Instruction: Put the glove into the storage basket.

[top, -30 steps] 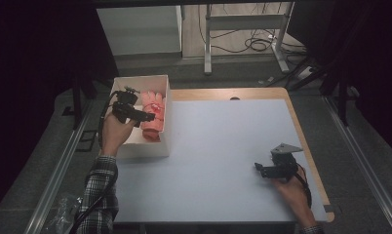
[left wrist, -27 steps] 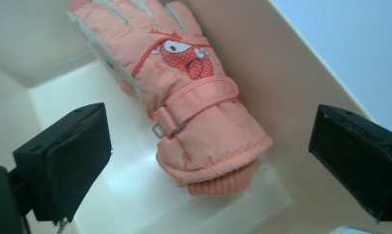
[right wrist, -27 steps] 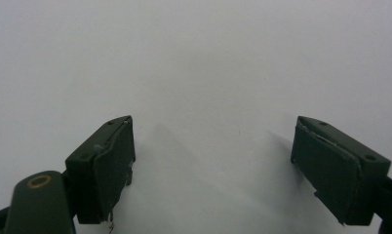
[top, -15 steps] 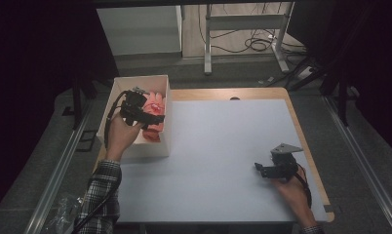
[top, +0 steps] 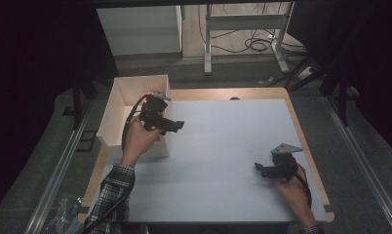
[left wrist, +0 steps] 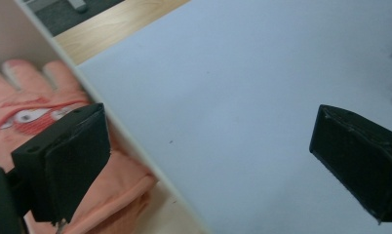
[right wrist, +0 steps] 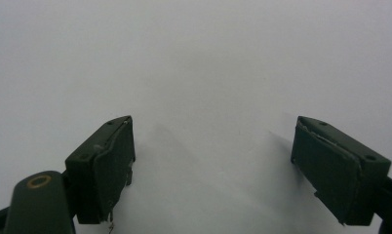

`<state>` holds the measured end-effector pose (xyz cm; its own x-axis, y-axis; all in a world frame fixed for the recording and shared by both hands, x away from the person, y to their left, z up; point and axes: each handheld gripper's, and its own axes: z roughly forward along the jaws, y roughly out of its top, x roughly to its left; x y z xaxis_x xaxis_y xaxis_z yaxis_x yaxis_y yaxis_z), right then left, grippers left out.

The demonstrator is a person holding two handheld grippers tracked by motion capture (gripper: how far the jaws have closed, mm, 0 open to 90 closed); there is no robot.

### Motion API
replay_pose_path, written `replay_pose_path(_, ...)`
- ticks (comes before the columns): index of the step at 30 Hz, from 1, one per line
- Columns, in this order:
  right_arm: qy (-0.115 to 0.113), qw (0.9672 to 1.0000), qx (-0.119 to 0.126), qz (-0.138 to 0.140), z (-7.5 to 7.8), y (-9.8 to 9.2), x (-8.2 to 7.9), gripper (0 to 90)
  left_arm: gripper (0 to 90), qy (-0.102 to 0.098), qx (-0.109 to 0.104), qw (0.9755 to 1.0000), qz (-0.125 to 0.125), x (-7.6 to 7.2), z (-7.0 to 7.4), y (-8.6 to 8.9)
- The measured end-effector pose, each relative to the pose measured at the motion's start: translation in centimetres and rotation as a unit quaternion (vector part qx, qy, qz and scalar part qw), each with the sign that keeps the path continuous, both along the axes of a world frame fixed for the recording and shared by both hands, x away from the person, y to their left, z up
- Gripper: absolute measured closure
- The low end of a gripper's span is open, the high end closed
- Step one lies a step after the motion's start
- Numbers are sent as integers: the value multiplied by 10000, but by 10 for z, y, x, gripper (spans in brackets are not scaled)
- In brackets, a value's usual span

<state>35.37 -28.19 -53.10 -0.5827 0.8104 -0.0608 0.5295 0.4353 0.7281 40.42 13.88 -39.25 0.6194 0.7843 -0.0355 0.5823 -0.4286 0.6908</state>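
Note:
A pink glove (left wrist: 62, 87) with a red and white pattern lies inside the white box (top: 135, 79) at the table's left. My left gripper (top: 178, 125) hovers over the box's right wall (left wrist: 135, 148), open and holding nothing. In the left gripper view (left wrist: 223, 161) one jaw is over the glove and the other over the white mat. My right gripper (top: 258, 168) rests low at the front right of the mat, pointing left. Its jaws stand wide apart with nothing between them in the right gripper view (right wrist: 213, 165).
A white mat (top: 223, 136) covers most of the wooden table (top: 223, 93). The box sits at the table's left edge. Beyond the far edge are a grey cabinet (top: 140, 29), a metal frame (top: 243, 22) and floor cables (top: 257, 44).
My left gripper has swung from over the box's inside toward the right, so its jaws now reach past the box's right wall. The right gripper has stayed put.

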Motion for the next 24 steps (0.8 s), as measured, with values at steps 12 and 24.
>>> replay_pose_path(12,-2,10000,1,2,0,0,0,164,18,16,-92,9976,-679,-7,-13,-59)
replay_pose_path(24,11,10000,-2,-1,0,0,0,164,18,85,-151,9940,-1084,-19,-42,-101)
